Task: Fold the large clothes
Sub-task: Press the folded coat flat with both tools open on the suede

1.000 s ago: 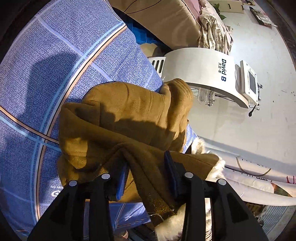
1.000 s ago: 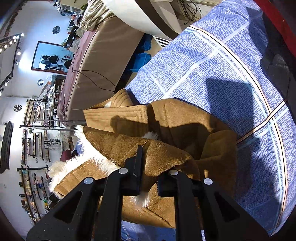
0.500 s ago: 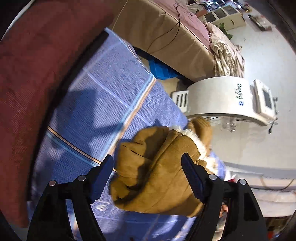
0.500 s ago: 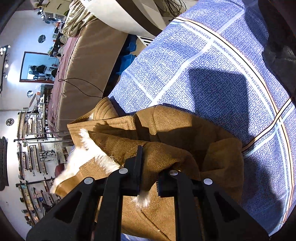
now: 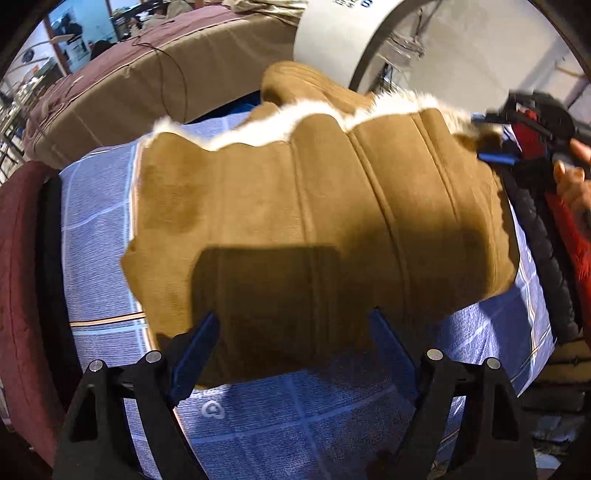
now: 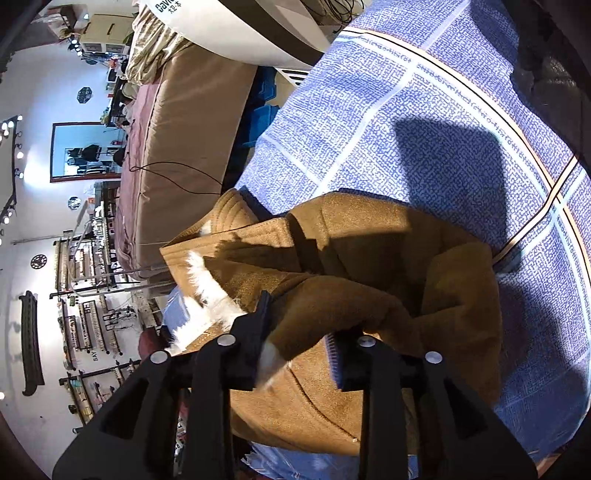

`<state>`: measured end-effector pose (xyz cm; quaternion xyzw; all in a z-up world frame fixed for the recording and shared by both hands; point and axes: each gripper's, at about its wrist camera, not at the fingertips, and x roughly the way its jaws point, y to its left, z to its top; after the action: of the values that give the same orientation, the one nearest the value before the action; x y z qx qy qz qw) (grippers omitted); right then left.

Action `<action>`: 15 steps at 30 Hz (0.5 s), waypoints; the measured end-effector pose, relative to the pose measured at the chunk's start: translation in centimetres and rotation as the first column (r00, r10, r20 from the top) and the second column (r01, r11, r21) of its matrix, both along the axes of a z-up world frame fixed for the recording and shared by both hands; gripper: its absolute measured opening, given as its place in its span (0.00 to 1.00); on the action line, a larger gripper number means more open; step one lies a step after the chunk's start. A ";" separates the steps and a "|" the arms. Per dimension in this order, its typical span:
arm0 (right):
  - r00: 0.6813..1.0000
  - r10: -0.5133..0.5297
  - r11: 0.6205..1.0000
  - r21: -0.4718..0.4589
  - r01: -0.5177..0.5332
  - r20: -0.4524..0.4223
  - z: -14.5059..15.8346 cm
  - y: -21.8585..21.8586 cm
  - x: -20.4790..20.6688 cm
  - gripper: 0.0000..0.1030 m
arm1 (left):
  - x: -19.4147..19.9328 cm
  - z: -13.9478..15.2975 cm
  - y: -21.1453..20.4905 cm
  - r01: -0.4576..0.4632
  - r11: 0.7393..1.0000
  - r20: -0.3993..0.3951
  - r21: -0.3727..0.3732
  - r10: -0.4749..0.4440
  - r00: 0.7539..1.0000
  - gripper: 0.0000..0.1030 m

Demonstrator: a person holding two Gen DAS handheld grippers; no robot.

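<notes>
A brown suede coat (image 5: pixel 314 206) with white fleece trim lies folded into a thick bundle on the blue checked bedsheet (image 5: pixel 99 258). My left gripper (image 5: pixel 293 321) hovers over the coat's near edge. Its jaws are opening wide and nothing is between them. My right gripper (image 6: pixel 299 325) is at the coat's fleece-trimmed end. Its jaws are opening, with a loose fold of the coat (image 6: pixel 332 302) still lying between the pads. In the left wrist view the right gripper (image 5: pixel 498 155) shows at the coat's far right corner, with a person's hand (image 5: pixel 572 177) behind it.
A dark red cushion (image 5: pixel 18 295) borders the sheet on the left. Beyond the bed stand a tan mattress (image 5: pixel 147 74) with a black cable on it and a curved white machine (image 5: pixel 340 33). Dark and red clothing (image 5: pixel 546 258) lies at the right edge.
My left gripper let go of the coat, opened wide and swung round over the bundle. My right gripper, shut on a fold before, has parted its jaws and stayed in place.
</notes>
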<state>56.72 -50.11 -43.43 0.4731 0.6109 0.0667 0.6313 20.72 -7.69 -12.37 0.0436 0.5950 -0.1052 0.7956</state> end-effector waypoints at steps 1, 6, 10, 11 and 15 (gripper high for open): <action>1.000 -0.027 0.999 0.031 0.026 0.012 0.2 -0.3 -0.1 0.57 | 0.2 -0.9 -0.8 0.015 1.000 -0.016 0.026 -0.015 1.000 0.79; 0.993 -0.080 0.994 -0.071 0.086 0.083 3.4 -1.7 -0.3 0.67 | 1.7 -2.0 -2.0 0.002 0.997 -0.007 0.081 -0.001 1.000 0.84; 0.958 0.200 0.942 -0.309 -0.130 0.207 7.7 2.6 -2.0 0.76 | 2.2 -1.7 -1.3 -0.038 0.998 -0.004 0.053 0.038 0.999 0.84; 0.928 0.303 0.900 -0.387 -0.203 0.216 8.4 4.5 -3.1 0.78 | 2.2 -1.5 -1.1 -0.048 0.998 0.000 0.044 0.048 0.999 0.84; 0.773 0.616 0.661 -0.634 -0.402 0.153 8.5 11.4 -8.7 0.79 | 1.6 -0.6 -0.3 -0.091 0.995 0.029 0.029 0.090 0.996 0.84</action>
<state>48.03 -38.74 -34.96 0.0487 0.5865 0.1431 0.7957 22.36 -8.03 -13.02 0.0299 0.5870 -0.0594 0.8068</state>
